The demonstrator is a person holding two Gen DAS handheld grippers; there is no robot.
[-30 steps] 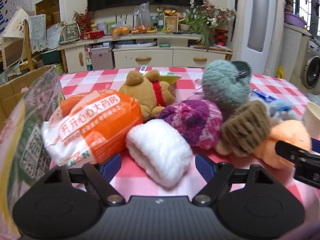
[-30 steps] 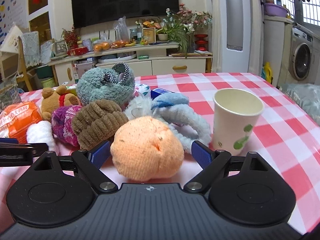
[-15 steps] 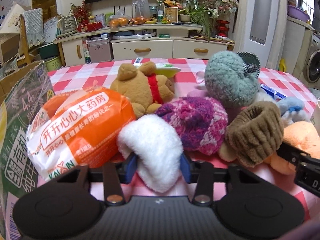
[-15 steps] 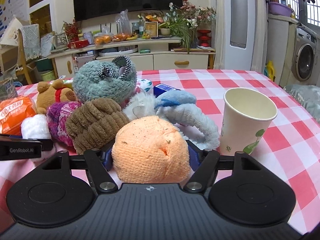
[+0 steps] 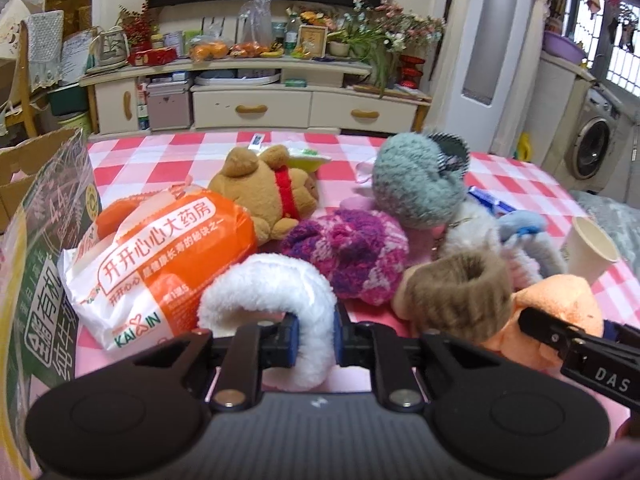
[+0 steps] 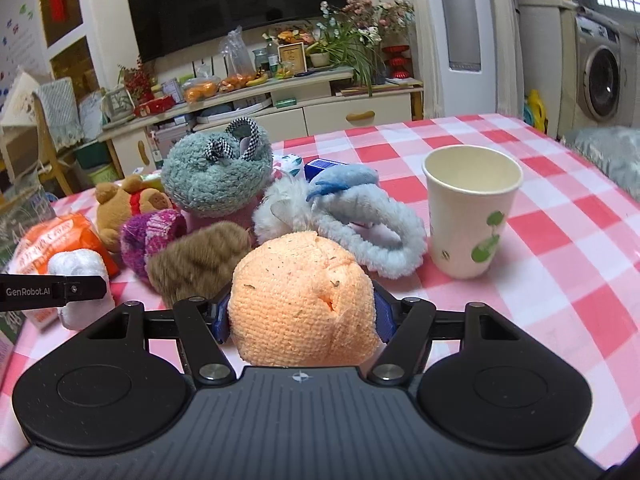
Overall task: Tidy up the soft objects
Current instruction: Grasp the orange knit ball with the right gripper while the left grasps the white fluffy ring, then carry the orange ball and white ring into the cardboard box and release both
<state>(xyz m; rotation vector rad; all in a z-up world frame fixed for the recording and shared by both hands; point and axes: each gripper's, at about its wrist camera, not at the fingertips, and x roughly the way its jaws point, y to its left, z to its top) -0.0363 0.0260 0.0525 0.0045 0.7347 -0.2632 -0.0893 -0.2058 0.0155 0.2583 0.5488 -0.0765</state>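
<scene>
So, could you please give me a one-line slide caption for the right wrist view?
Right gripper clamps the orange knitted ball beside a paper cup on the checked tablecloth.

Table: pink-and-white checked cloth
Ahead of right tool: orange plush; blue fluffy ring
To its right: paper cup
To its left: brown ring; purple knit; teddy; orange packet

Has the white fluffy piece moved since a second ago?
Yes. The white fluffy piece, squeezed in the left gripper, has bent and risen slightly against the orange bag.
</scene>
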